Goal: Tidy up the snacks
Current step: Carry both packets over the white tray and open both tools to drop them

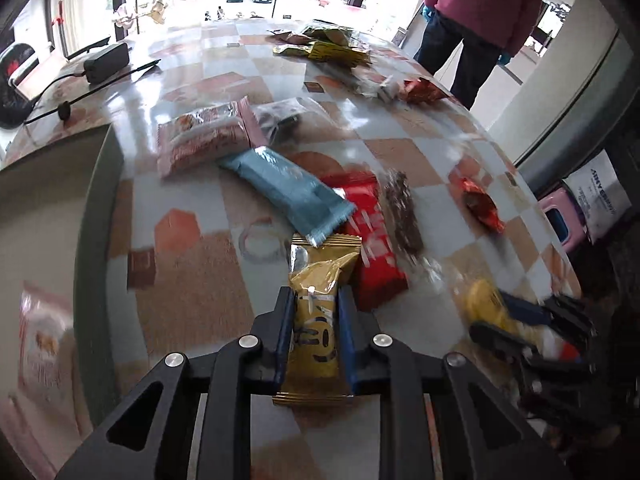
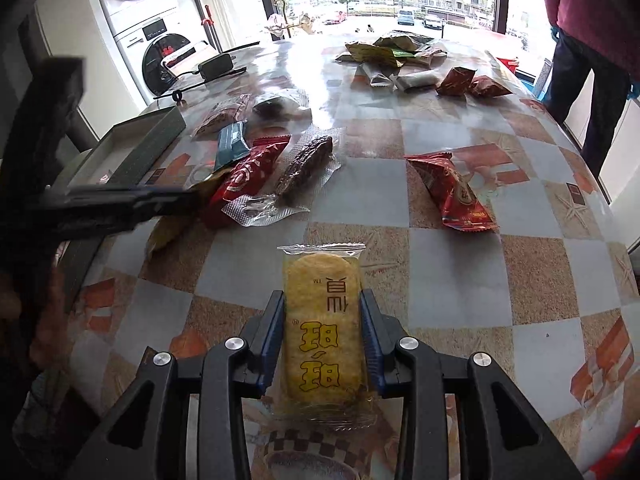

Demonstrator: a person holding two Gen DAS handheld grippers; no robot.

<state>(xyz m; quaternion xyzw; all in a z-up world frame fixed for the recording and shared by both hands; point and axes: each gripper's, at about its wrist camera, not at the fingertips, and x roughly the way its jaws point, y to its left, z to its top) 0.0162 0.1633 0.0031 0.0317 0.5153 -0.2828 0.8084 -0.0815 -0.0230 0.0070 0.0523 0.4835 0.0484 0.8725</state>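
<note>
Tongs both clamped, we note: left gripper [image 1: 314, 300] pinching gold packet [image 1: 316, 320]; right gripper [image 2: 322, 306] squeezing rice cracker [image 2: 322, 324].

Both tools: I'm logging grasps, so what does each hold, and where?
Left tool: gold snack packet, pinched across its middle. Right tool: clear-wrapped rice cracker, gripped at its long sides.

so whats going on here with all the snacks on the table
A person is sorting snacks with a handheld gripper in each hand. The left gripper is shut on a gold snack packet, and the right gripper is shut on a clear-wrapped yellow rice cracker. More packets lie loose on the checkered table, including a blue bar and a red packet. An open box sits at the table's left edge. Another person stands at the far side.
</note>
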